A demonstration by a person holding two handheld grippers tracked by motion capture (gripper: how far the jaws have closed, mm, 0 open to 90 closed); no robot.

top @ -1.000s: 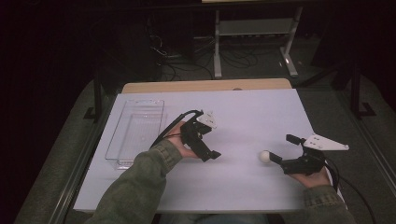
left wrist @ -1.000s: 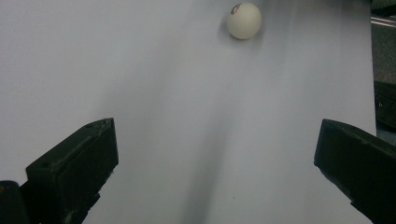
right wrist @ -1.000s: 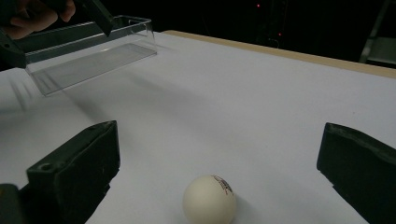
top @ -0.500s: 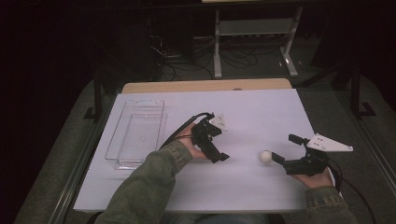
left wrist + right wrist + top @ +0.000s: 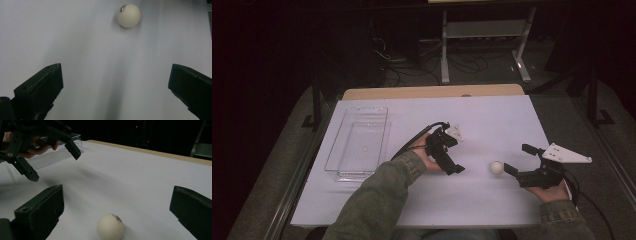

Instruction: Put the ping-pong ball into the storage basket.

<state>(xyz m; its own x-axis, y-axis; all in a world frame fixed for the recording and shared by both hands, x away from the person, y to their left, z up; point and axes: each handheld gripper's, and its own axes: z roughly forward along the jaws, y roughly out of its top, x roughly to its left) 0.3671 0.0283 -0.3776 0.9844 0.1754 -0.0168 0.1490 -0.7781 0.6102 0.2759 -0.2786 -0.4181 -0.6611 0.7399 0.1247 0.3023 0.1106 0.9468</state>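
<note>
A white ping-pong ball [image 5: 496,168] lies on the white tabletop [image 5: 482,120] between my two grippers. My left gripper [image 5: 453,156] hovers just left of it, open, jaws pointing toward the ball [image 5: 128,15], which lies ahead and apart from them. My right gripper [image 5: 518,159] rests right of the ball, open; the ball [image 5: 110,226] lies close in front, between the lines of its jaws but untouched. The left gripper [image 5: 53,160] hangs above the table at the far left of the right gripper view.
A clear plastic bin [image 5: 358,142] stands at the table's left side, with a small pale spot inside. The table's wooden far edge [image 5: 432,92] borders a dark floor with a metal stand [image 5: 482,45] and cables.
My left gripper has moved right across the table toward the ball. The right gripper has drawn back slightly to the right, leaving the ball free on the table.
</note>
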